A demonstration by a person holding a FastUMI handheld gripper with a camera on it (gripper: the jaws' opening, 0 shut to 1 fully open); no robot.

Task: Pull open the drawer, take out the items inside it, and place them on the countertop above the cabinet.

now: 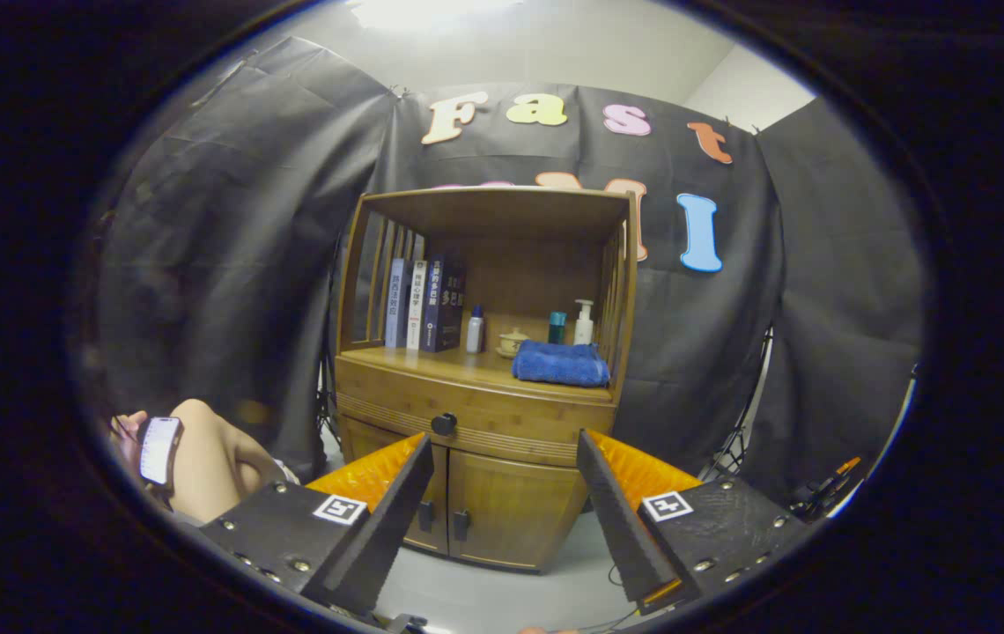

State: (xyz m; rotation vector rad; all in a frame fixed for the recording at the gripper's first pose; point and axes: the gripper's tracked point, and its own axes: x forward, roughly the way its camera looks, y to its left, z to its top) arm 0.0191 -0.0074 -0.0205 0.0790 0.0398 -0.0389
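One wooden cabinet (476,414) stands well ahead of the gripper (502,519), against the black cloth wall. Its drawer (467,412) sits fully shut under the countertop (431,363), with a dark round knob (444,424) at the middle of its front; whatever lies inside is hidden. Below the drawer are two closed doors (484,511), each with a small dark handle. The gripper's fingers (387,519) are spread wide apart and hold nothing, with the cabinet's lower half showing in the gap between them (each finger base carries a square black-and-white marker).

On the countertop, a folded blue towel (561,363) lies at the right end. Three books (423,304) stand upright at the left, their spines bearing writing too small to make out. Between books and towel stand a white bottle with a blue cap (475,331), a small lidded cup (511,342), a teal container (557,327) and a white pump bottle (584,322); their labels are unreadable.

Left of the cabinet, a person's bare knee (203,458) shows, with a hand holding a phone (158,449).
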